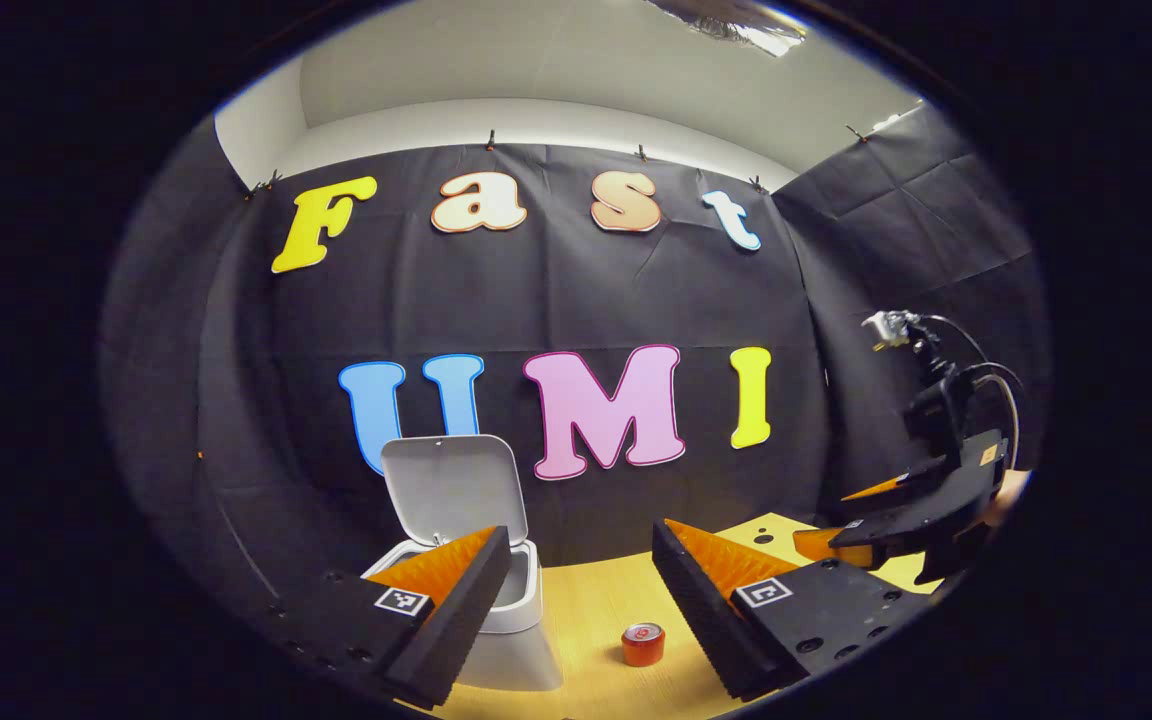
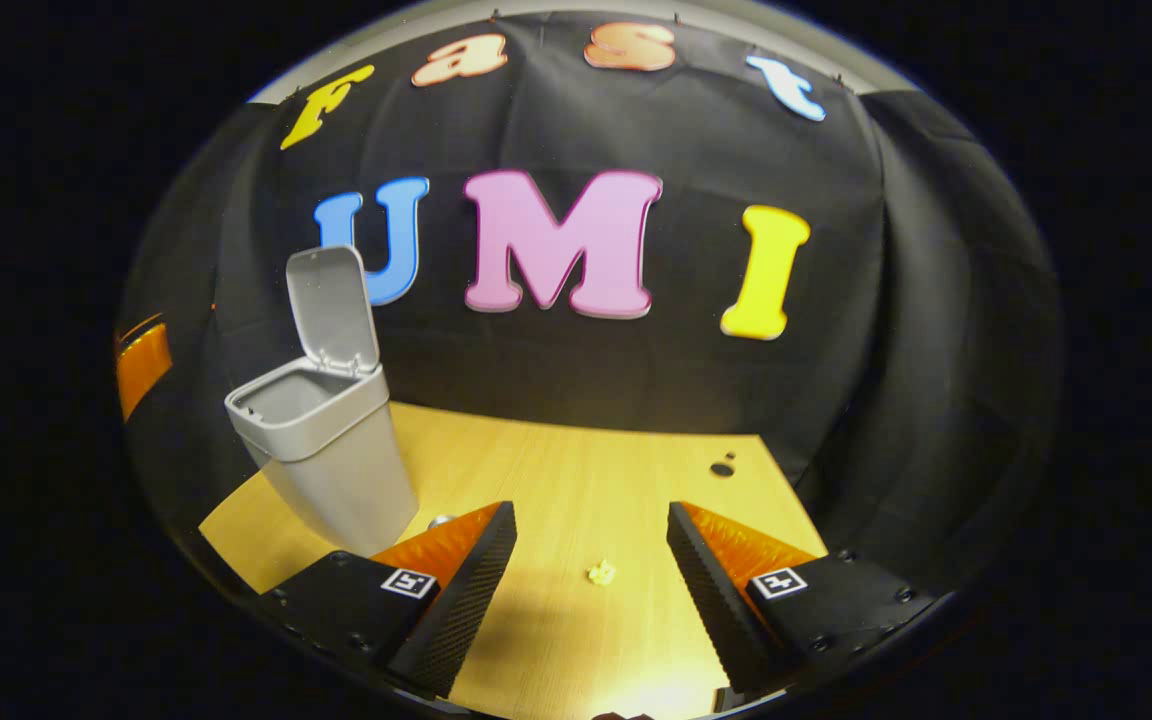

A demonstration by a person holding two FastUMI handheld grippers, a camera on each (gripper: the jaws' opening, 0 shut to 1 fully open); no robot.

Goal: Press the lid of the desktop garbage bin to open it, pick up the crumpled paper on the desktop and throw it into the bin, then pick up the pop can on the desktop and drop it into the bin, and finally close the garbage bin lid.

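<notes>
- Now, the bin (image 2: 331, 455) is standing on the desk (image 2: 586, 470) with its lid (image 2: 334, 305) tipped up and back, so the opening press looks done.
- Meanwhile the right gripper (image 2: 591, 570) is hanging above the desk, released, nothing between its fingers, and the crumpled paper (image 2: 601, 572) is lying on the wood below the gap, a small pale scrap not yet picked up.
- Over in the left gripper view, the left gripper (image 1: 581, 600) is also spread wide and empty, hovering near the bin's front.
- Just beside the bin the pop can (image 1: 643, 644) is standing upright on the desk, untouched.
- So, by the look of it, the paper throw, the can drop and the lid closing are all left to do.
</notes>
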